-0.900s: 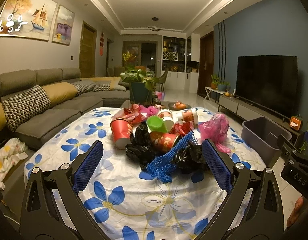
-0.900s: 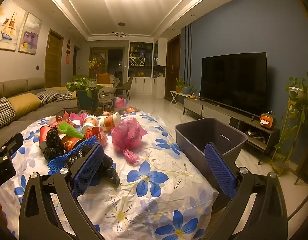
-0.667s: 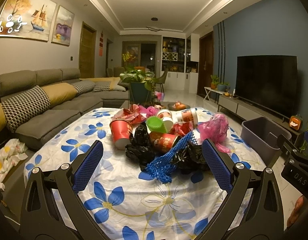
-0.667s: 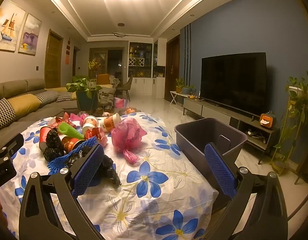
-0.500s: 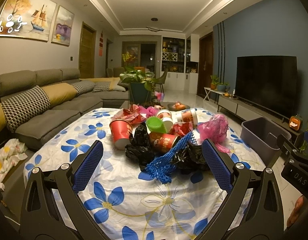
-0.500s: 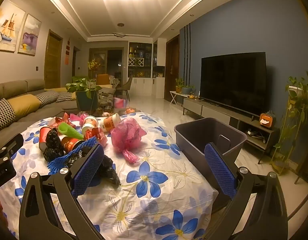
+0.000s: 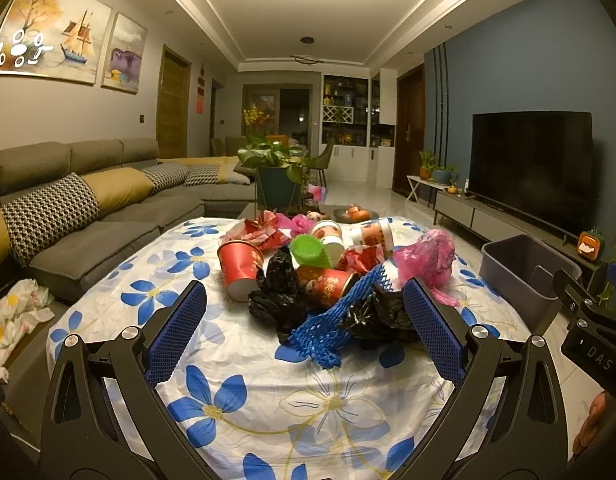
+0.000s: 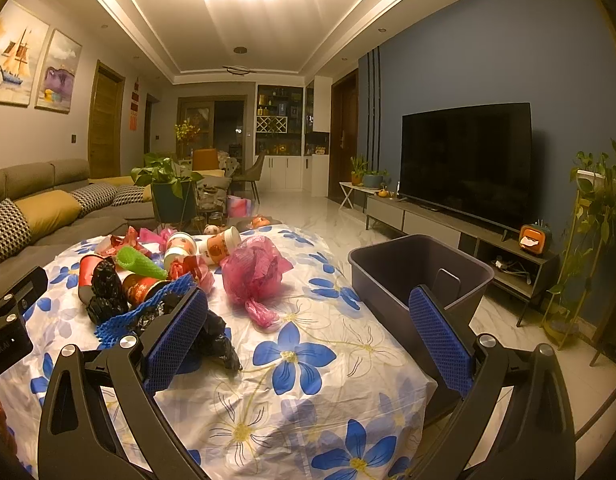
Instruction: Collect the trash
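left wrist view showed the left tongs point(image 7: 304, 330) released, both pads spread wide and grasping nothing, held above the near edge of the worktop point(image 7: 236, 396) under its flowered cloth. from left to right the trash lay heaped mid-worktop: a red paper cup point(image 7: 240, 266) on its side, a crumpled black bag point(image 7: 278, 294), a green foam sleeve point(image 7: 308, 248), a printed red cup point(image 7: 328, 285) and a blue foam net point(image 7: 332, 324) draped across the pile toward the camera. further right sat a pink plastic bag point(image 7: 428, 258), just apart from the heap. the wide pad spacing was judged to suit a first approach, since the blue net and black bag were the nearest soft items.

right wrist view showed the right tongs point(image 8: 308, 330) likewise released and empty, aimed past the worktop corner. the grey bin point(image 8: 424, 276) stood on the floor touching or just beside the worktop's right edge, open-topped with no trash visible inside; that position was judged to allow short transfers from heap to bin. collection appeared not yet started.
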### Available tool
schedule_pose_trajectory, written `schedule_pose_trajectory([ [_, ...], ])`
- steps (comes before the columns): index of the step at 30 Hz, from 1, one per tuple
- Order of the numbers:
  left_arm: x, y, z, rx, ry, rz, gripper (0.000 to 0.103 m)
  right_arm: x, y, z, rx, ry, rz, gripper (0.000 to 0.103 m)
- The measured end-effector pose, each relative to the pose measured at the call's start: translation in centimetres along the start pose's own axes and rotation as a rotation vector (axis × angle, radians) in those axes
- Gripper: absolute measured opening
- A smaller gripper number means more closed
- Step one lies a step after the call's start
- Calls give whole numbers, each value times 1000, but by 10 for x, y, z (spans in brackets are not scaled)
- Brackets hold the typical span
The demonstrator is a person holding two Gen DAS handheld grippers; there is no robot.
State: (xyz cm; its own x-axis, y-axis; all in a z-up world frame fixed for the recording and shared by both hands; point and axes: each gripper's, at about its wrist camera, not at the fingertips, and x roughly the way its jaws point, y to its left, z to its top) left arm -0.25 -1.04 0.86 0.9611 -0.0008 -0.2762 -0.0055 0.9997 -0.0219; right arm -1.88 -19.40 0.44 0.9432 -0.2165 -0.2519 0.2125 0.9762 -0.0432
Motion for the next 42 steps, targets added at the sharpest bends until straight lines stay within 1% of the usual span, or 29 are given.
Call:
schedule_pose_trajectory([
  [21, -1, -2, 1, -1, -15, -4, 98, 1, -1, 0, 4, 0, 1, 98],
  [26, 3, 0, 0, -2, -8, -26, 98, 2, -1, -1, 5, -1, 1, 98],
  [29, 8, 3, -4, -9, 15, -44, 98, 2, -1, 0, 5, 3, 4, 98],
  [35, 14, 14, -9, -29, 23, -30, 98, 7, 7, -3, -1, 18, 16, 98],
  [40, 19, 17, -12, 3, 24, -8, 98, 20, 17, -8, -6, 29, 35, 98],
  [42, 22, 17, -14, 10, 30, 20, 98, 26, 17, -8, -7, 37, 43, 98],
])
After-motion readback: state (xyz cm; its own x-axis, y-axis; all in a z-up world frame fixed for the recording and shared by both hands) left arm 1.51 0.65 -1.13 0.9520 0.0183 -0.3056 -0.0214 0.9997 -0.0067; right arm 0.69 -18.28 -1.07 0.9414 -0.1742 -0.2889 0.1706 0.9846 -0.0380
